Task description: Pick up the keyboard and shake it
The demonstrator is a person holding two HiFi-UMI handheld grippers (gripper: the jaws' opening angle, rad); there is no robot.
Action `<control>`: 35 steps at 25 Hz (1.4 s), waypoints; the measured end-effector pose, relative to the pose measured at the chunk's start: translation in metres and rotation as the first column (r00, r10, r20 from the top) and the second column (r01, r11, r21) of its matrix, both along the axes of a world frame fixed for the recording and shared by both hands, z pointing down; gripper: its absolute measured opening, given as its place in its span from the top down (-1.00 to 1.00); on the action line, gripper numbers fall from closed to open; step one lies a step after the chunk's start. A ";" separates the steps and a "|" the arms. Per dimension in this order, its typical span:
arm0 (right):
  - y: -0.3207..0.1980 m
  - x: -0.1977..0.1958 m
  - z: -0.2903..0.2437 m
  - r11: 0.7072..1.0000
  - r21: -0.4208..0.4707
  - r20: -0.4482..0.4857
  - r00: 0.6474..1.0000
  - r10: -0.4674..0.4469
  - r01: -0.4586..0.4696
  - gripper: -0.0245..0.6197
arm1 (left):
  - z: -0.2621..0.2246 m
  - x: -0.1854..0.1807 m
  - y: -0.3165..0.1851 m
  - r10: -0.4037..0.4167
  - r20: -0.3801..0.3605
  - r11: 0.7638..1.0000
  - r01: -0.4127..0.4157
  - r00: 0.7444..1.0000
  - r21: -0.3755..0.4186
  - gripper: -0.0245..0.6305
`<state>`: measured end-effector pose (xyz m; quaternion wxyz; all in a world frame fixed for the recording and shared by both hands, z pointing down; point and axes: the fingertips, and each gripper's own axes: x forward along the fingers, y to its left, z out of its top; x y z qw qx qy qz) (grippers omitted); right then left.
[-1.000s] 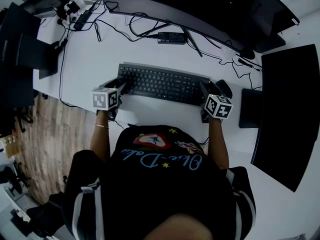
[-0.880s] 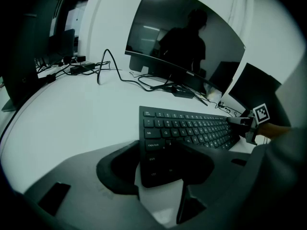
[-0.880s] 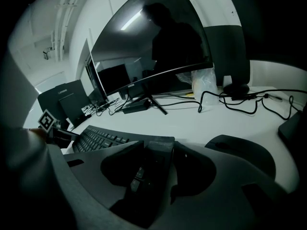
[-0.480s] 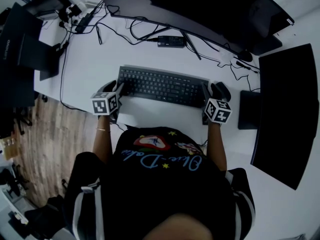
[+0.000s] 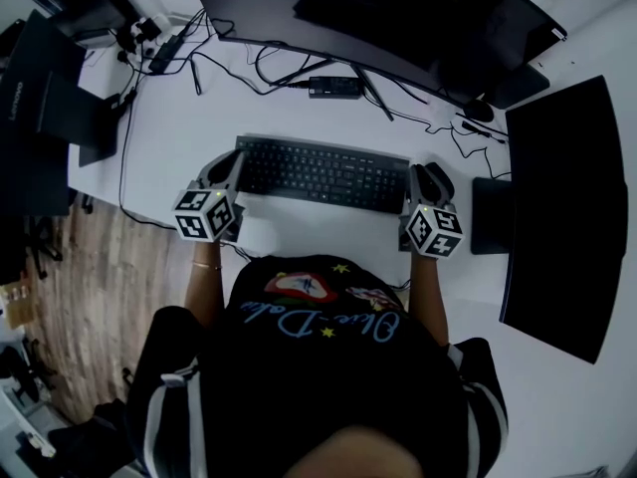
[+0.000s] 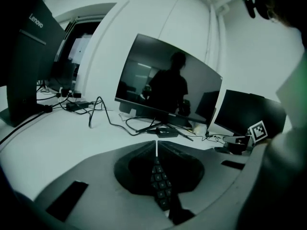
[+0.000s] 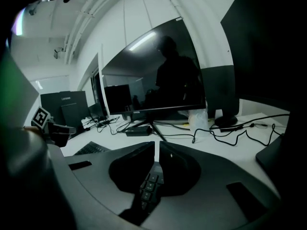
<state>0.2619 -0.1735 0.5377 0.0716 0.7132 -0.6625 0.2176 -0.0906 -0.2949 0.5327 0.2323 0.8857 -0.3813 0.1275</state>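
A black keyboard (image 5: 323,174) lies crosswise over the white desk (image 5: 179,127), in front of the person. My left gripper (image 5: 227,172) grips its left end and my right gripper (image 5: 419,185) its right end. Both sets of jaws have just been closing, and the keyboard's ends are now pinched between them. In the left gripper view, the left gripper (image 6: 156,146) has a row of keys (image 6: 160,186) showing in the narrow gap. Between the pads of the right gripper (image 7: 156,151) I see more keys (image 7: 148,188). Both grippers point slightly downward.
A large dark monitor (image 5: 398,18) stands behind the keyboard, with a second one (image 5: 562,217) at the right. Cables and a power brick (image 5: 333,88) lie between monitor and keyboard. A mouse (image 5: 440,177) sits by the right gripper. Dark equipment (image 5: 40,108) borders the desk's left edge.
Both grippers went from open around the keyboard's ends to shut on them. Both hands rose, and the keyboard came up with them.
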 end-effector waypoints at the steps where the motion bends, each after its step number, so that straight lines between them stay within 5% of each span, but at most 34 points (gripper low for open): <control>1: 0.000 -0.003 -0.007 1.000 0.017 -0.001 1.000 -0.003 0.003 0.86 | -0.007 0.002 0.002 0.007 -0.006 1.000 -0.007 1.000 0.020 0.89; 8: 0.005 -0.027 -0.061 0.987 0.155 -0.009 0.999 -0.046 0.047 0.91 | -0.048 0.022 0.019 0.070 -0.063 0.992 -0.062 0.996 0.109 0.91; 18: 0.019 -0.054 -0.116 0.955 0.283 -0.084 0.994 -0.067 0.088 0.92 | -0.098 0.036 0.043 0.174 -0.031 0.949 -0.159 0.984 0.271 0.91; 35: 0.023 -0.089 -0.122 0.941 0.297 -0.089 0.986 -0.143 0.163 0.92 | -0.099 0.016 0.059 0.158 -0.014 0.945 -0.147 0.987 0.293 0.91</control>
